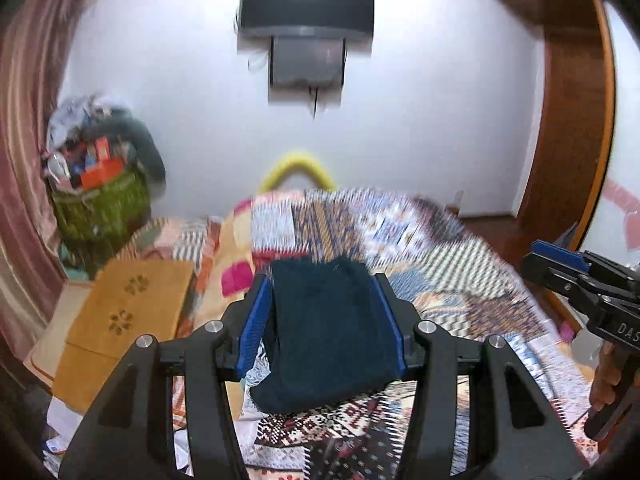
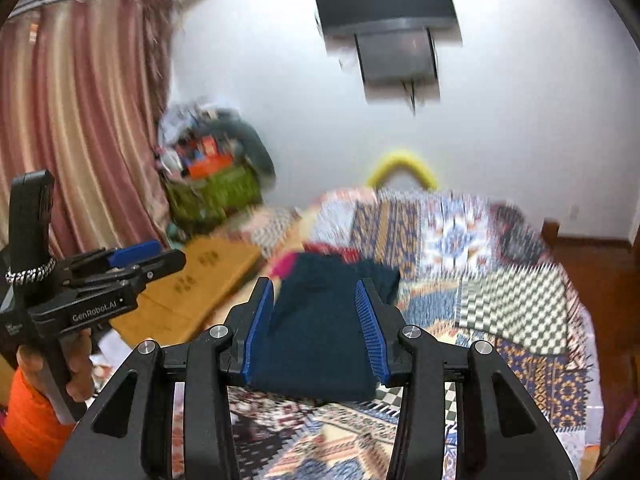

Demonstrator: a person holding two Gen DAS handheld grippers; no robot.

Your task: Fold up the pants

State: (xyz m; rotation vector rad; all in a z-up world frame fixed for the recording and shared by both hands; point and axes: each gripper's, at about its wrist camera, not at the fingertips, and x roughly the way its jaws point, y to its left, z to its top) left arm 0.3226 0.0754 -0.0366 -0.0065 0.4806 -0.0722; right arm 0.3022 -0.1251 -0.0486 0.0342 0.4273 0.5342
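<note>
Pants lie as compact dark folded bundle on patterned bedspread, mid-bed, toward left edge; folding looks finished or nearly so, perhaps only tidying left

Left gripper spread, nothing pinched, bundle seen between jaws but apart; right gripper likewise spread, empty

Orange board at left bed edge, green basket beyond, curtain, wall TV; nothing blocks pants
</note>
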